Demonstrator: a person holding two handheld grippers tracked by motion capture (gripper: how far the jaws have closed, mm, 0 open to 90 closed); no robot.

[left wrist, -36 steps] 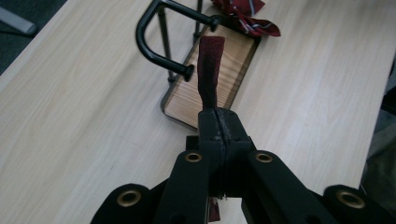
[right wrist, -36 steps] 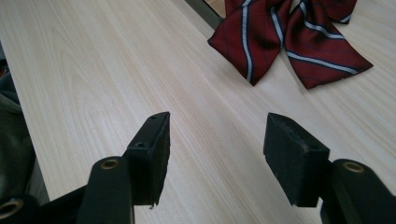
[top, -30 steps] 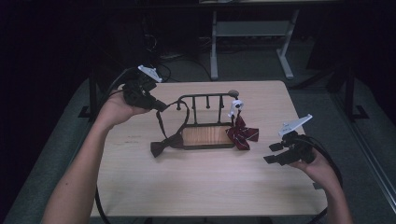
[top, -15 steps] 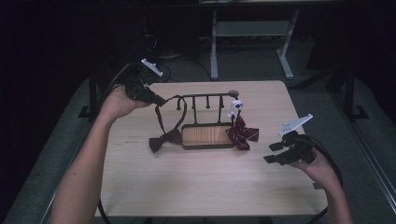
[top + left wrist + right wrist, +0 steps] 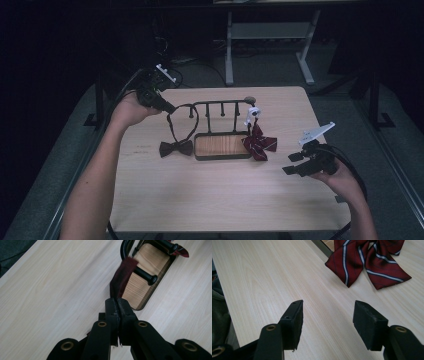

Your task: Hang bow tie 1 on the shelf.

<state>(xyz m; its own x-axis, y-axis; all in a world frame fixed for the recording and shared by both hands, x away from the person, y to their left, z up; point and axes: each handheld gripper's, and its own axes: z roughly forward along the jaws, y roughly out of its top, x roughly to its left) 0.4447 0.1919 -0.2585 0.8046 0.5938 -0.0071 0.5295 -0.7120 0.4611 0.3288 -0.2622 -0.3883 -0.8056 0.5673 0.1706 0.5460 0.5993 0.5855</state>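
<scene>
jaws of the left gripper [image 5: 162, 103] are pressed together on the dark strap [image 5: 122, 277] of a bow tie [image 5: 176, 148], pinching it near the far-left corner of the table [image 5: 210, 205]. the strap loops up from the bow, which lies on the table just left of the wooden-based rack [image 5: 222, 146], and in the left gripper view it drapes across one of the rack's black pegs [image 5: 147, 278]. jaws of the right gripper [image 5: 296, 163] stand spread with nothing between them, low over bare table at the right, near a red striped bow tie [image 5: 367, 262] that lies by the rack's right end.

the step in hand looks like hanging the dark tie on the rack. the next move likely calls for lifting the strap high enough to clear the peg tips and the top rail [image 5: 220, 103], then settling the loop over it.

open room lies near and to the left of the rack; the left hand [image 5: 131, 106] works close to the table's far-left edge, so there is little margin there.
</scene>
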